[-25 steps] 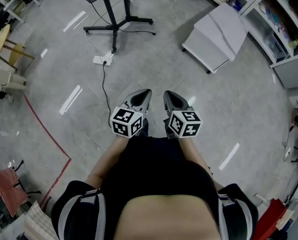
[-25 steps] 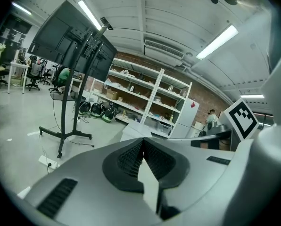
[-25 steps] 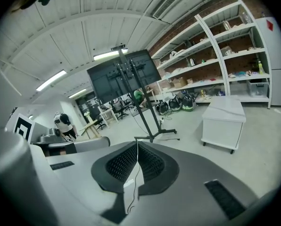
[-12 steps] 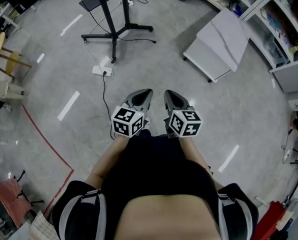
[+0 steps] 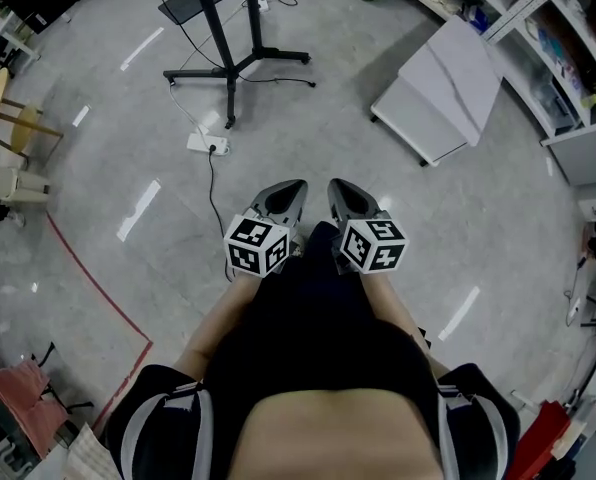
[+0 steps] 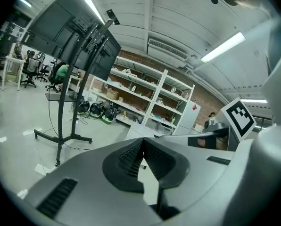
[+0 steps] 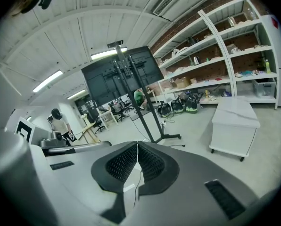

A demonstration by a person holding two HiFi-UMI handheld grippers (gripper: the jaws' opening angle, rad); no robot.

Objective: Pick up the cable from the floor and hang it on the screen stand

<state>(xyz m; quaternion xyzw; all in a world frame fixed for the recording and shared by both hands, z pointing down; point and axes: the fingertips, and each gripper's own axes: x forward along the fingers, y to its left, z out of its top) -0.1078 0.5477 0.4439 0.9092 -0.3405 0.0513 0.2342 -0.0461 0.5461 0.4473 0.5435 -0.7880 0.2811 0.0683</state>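
A thin black cable (image 5: 214, 193) lies on the grey floor. It runs from a white power strip (image 5: 207, 144) down toward my left gripper (image 5: 289, 190). The black screen stand (image 5: 233, 63) has its legs spread on the floor beyond the strip. My left gripper and my right gripper (image 5: 339, 190) are held side by side in front of me, both shut and empty, short of the cable's far end. In the left gripper view the stand (image 6: 60, 126) and its dark screen (image 6: 74, 36) rise ahead on the left, beyond the shut left gripper (image 6: 141, 143). The right gripper (image 7: 137, 147) points at the stand (image 7: 145, 112).
A white low cart (image 5: 448, 78) stands at the upper right, with shelving (image 5: 568, 58) behind it. Red tape (image 5: 88, 268) marks the floor on the left, near wooden stools (image 5: 18, 118). A person (image 7: 60, 126) stands far off in the right gripper view.
The power strip and the stand base have slid lower in the head view, so I have come closer to them. Both grippers keep their pose, shut.
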